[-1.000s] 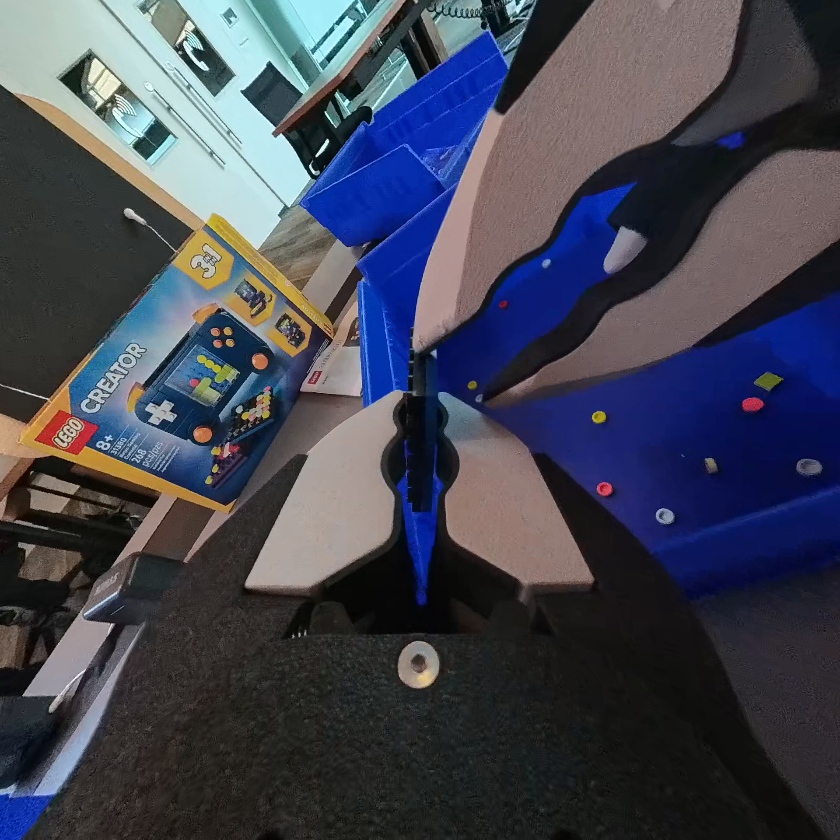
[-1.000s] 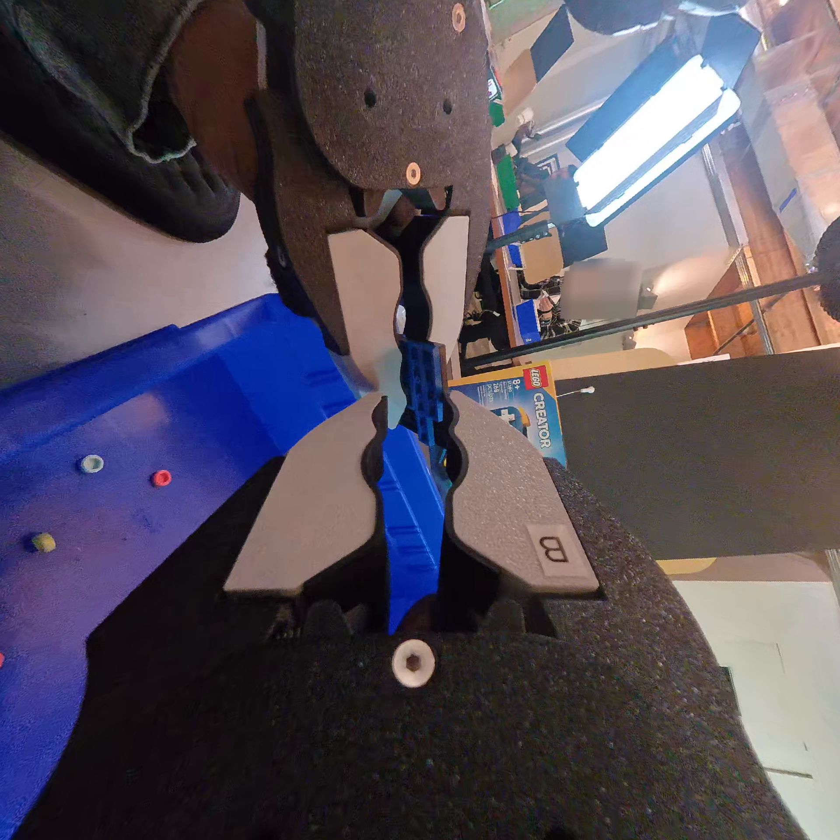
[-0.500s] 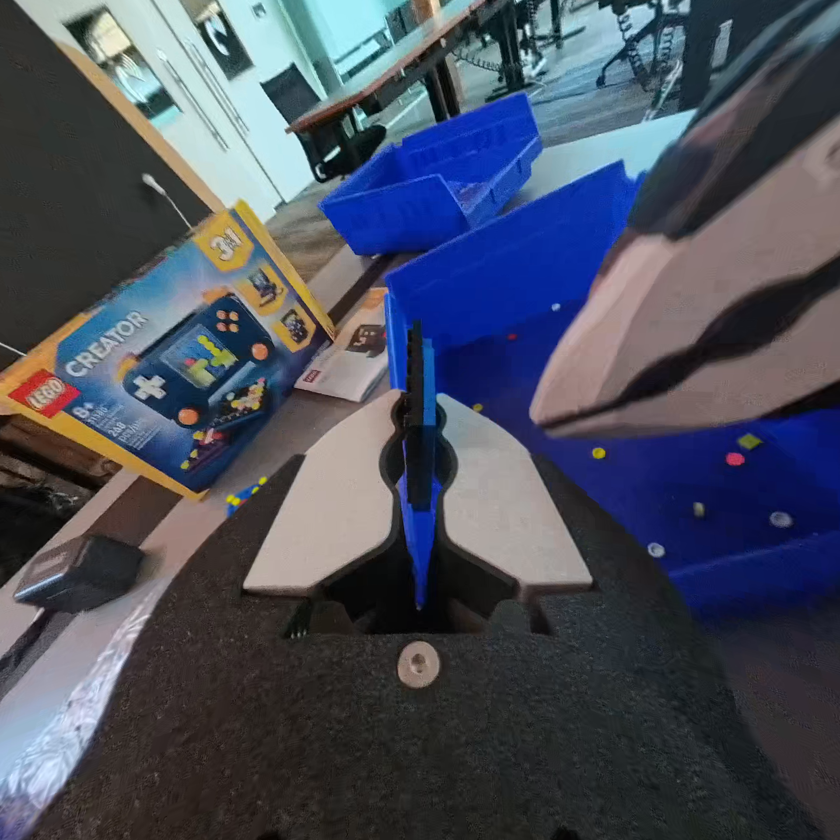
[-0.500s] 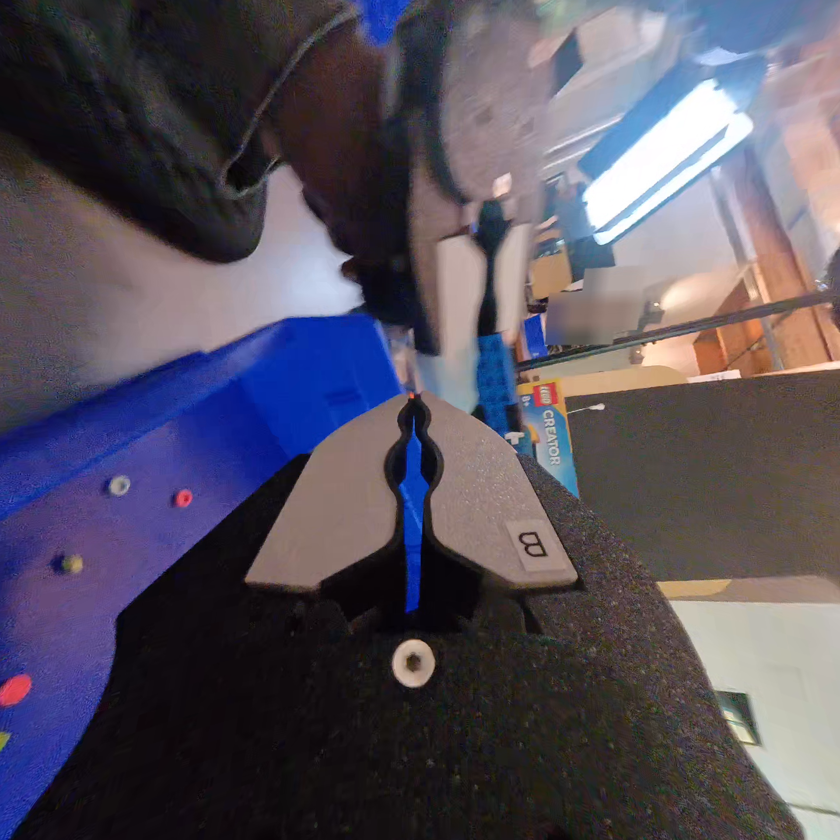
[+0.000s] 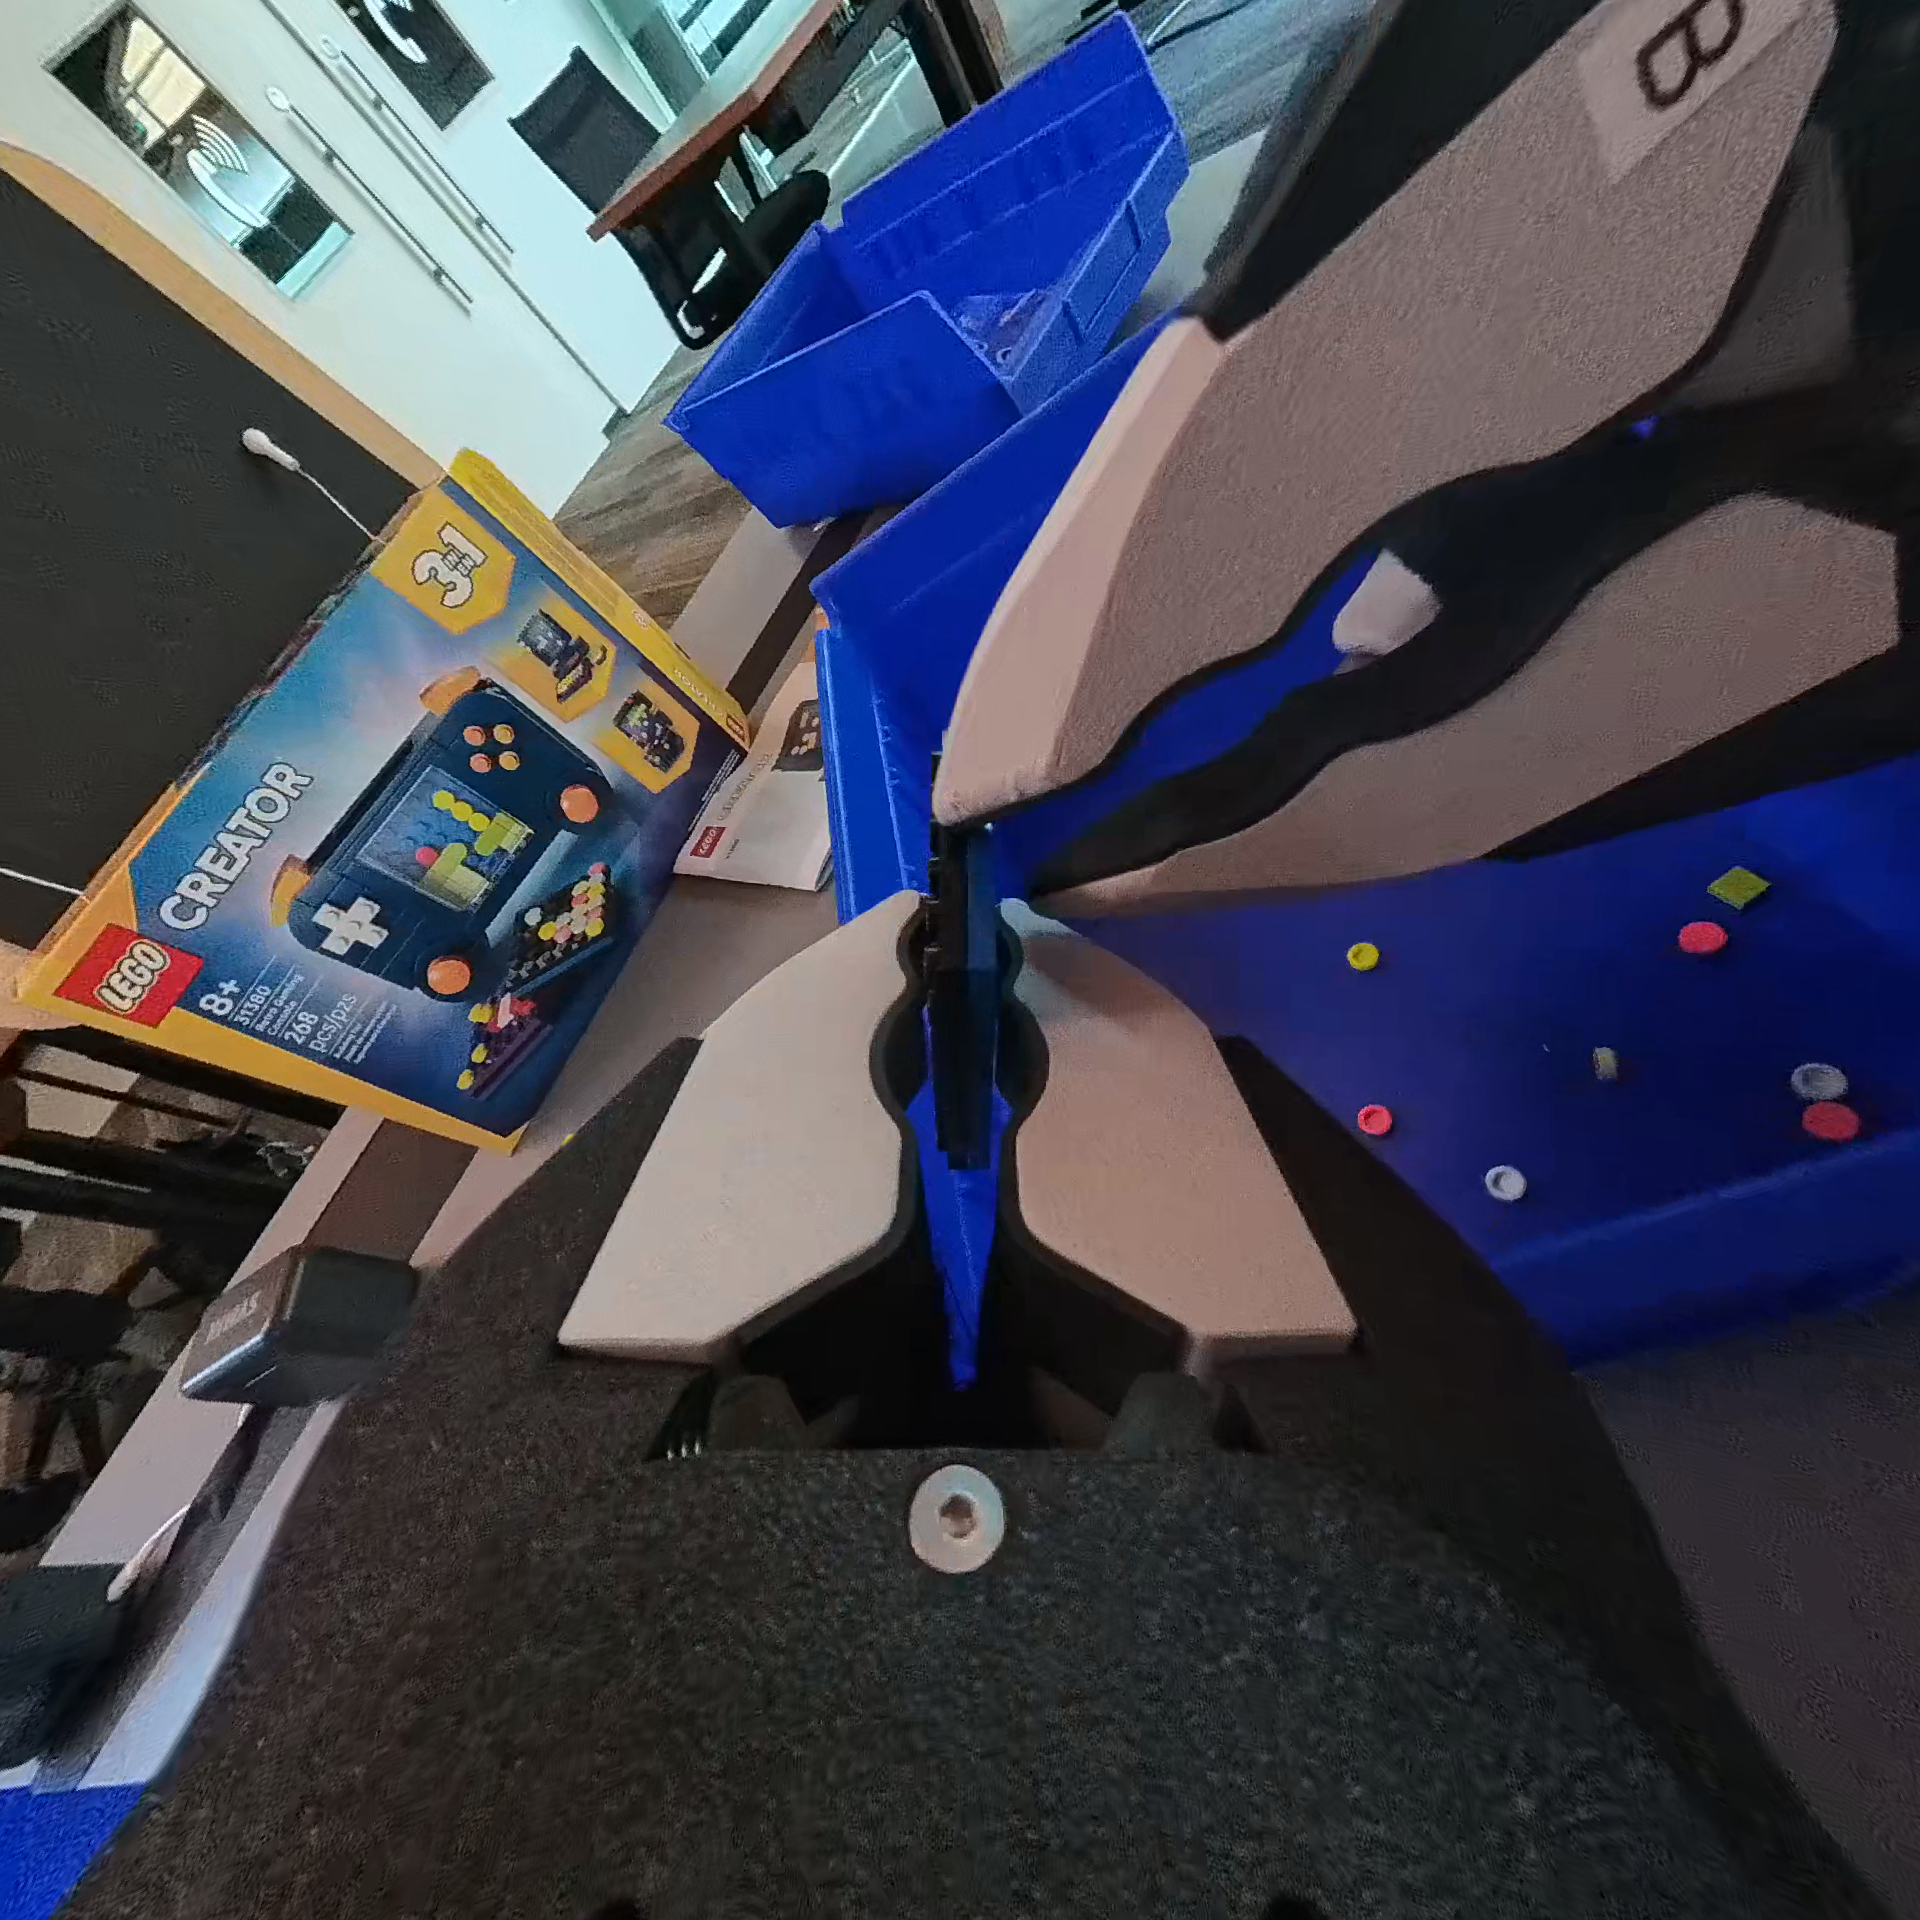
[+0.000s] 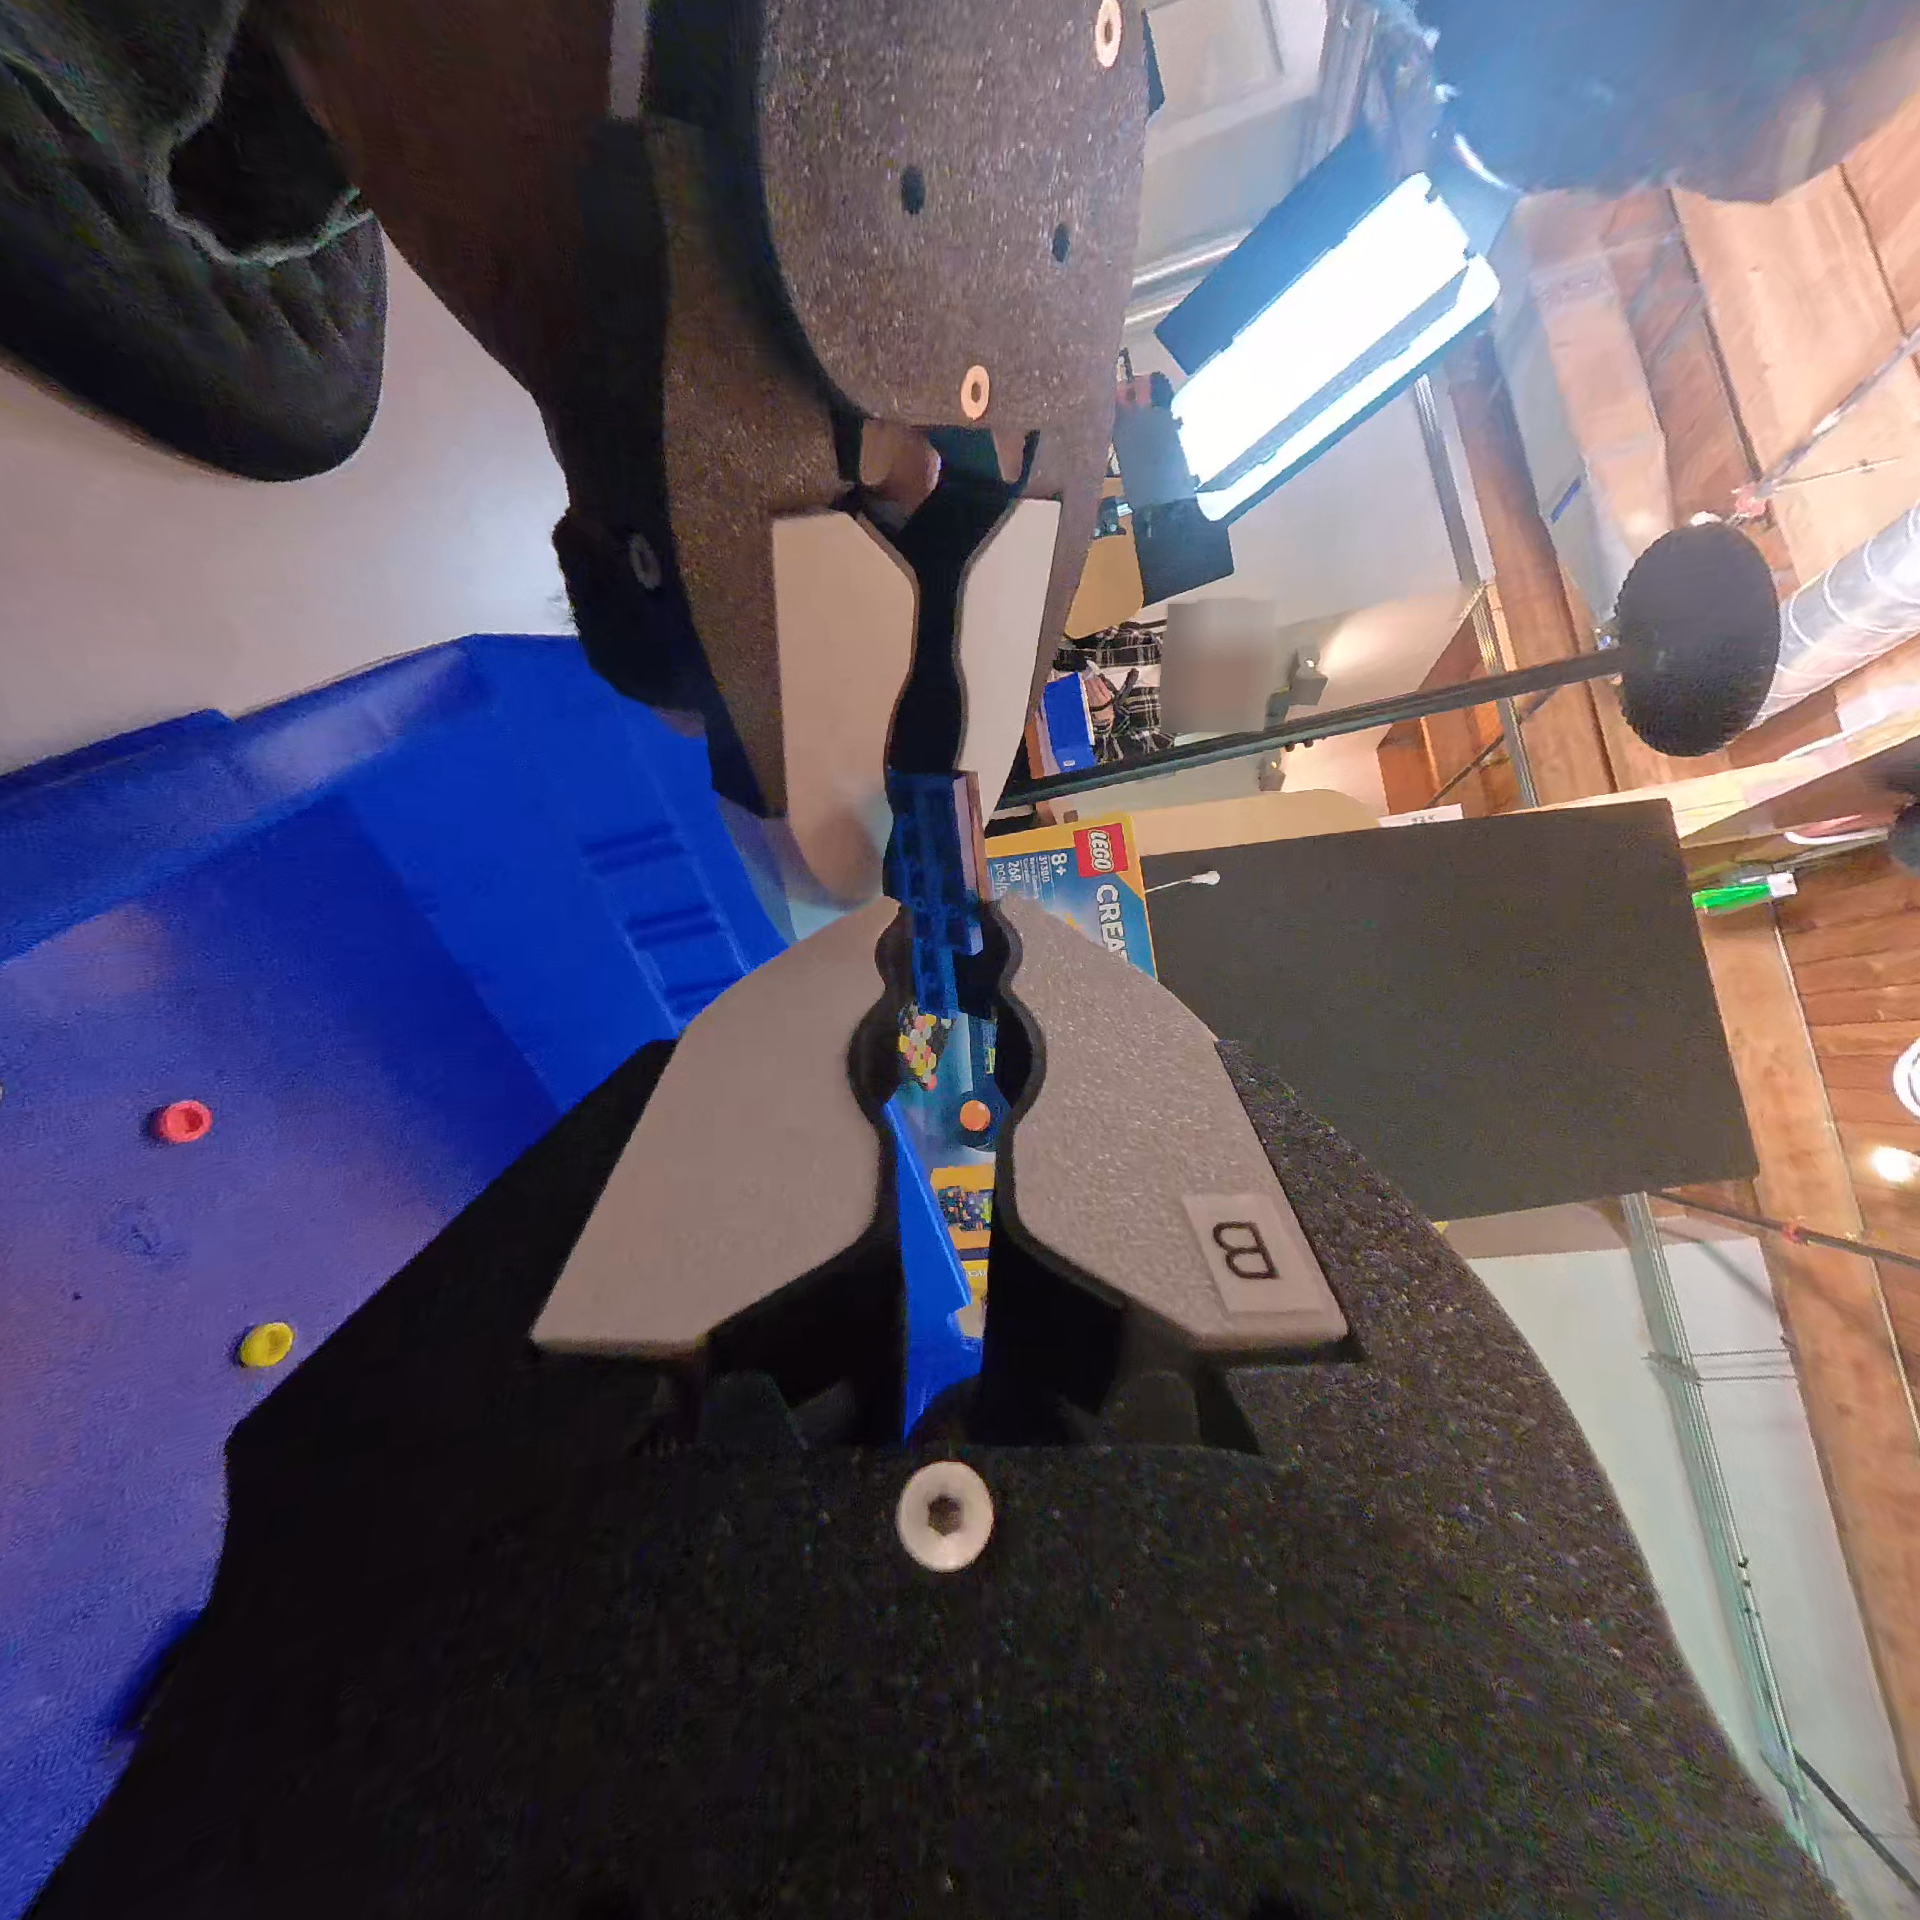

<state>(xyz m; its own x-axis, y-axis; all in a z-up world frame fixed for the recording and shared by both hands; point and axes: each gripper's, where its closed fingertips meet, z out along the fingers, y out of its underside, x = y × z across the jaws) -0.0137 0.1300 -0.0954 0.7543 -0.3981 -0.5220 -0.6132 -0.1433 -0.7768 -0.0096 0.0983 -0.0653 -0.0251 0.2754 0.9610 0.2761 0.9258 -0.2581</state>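
Observation:
My left gripper (image 5: 961,914) is shut on a thin blue plate (image 5: 971,1039), held on edge above a blue bin (image 5: 1558,1299). My right gripper (image 5: 997,852) comes in from the upper right, tip to tip with the left one. In the right wrist view, my right gripper (image 6: 951,920) has its jaws closed about the free end of the blue plate (image 6: 930,842). The left gripper (image 6: 925,800) hangs down from above, holding the plate's other end. A dark sleeve (image 6: 208,260) is behind it.
The bin floor holds several small round studs, such as a red one (image 5: 1371,1119) and a yellow one (image 5: 1361,956). A toy-brick box (image 5: 395,831) and a booklet (image 5: 758,831) lie to the left. More blue bins (image 5: 935,312) stand behind. A small black block (image 5: 291,1330) sits at the table edge. One gripper's finger ends stand about 4 cm off the other's. The small black block (image 5: 291,1330) lies around 40 cm away from my left fingertips.
Half a second ago the grippers were apart and the right one was shut and empty. The right gripper has now come back to the plate's end and closed about it.

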